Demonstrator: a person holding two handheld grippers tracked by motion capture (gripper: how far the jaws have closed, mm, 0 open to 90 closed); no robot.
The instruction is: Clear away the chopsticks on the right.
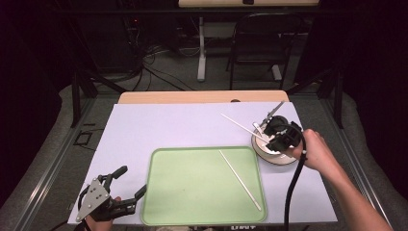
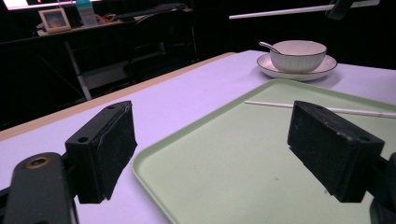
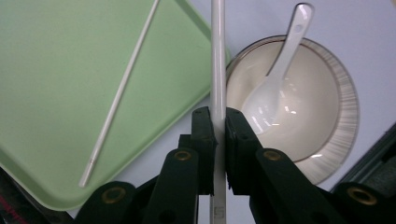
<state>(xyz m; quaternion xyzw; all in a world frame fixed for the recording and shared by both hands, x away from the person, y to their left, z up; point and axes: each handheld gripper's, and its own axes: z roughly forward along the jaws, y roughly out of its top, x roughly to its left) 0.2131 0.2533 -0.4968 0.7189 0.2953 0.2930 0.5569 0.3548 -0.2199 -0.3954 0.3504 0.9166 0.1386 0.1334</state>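
Note:
A white chopstick (image 1: 239, 126) (image 3: 217, 56) is clamped between the jaws of my right gripper (image 1: 272, 134) (image 3: 219, 126), held in the air above a white bowl (image 3: 303, 107) (image 2: 298, 55). The bowl holds a white spoon (image 3: 275, 79) (image 2: 270, 46) and stands on a plate (image 1: 280, 161) (image 2: 327, 66) at the right of the table. A second chopstick (image 1: 240, 180) (image 2: 327, 108) (image 3: 121, 93) lies diagonally on the green tray (image 1: 192, 192) (image 2: 224, 186) (image 3: 46, 70). My left gripper (image 1: 132, 180) (image 2: 210, 149) is open and holds nothing, low by the tray's left edge.
A pale lilac mat (image 1: 159, 125) covers the wooden table (image 1: 202, 96). Beyond the far edge stand a dark chair (image 1: 262, 43) and a table leg (image 1: 201, 48), with cables on the floor.

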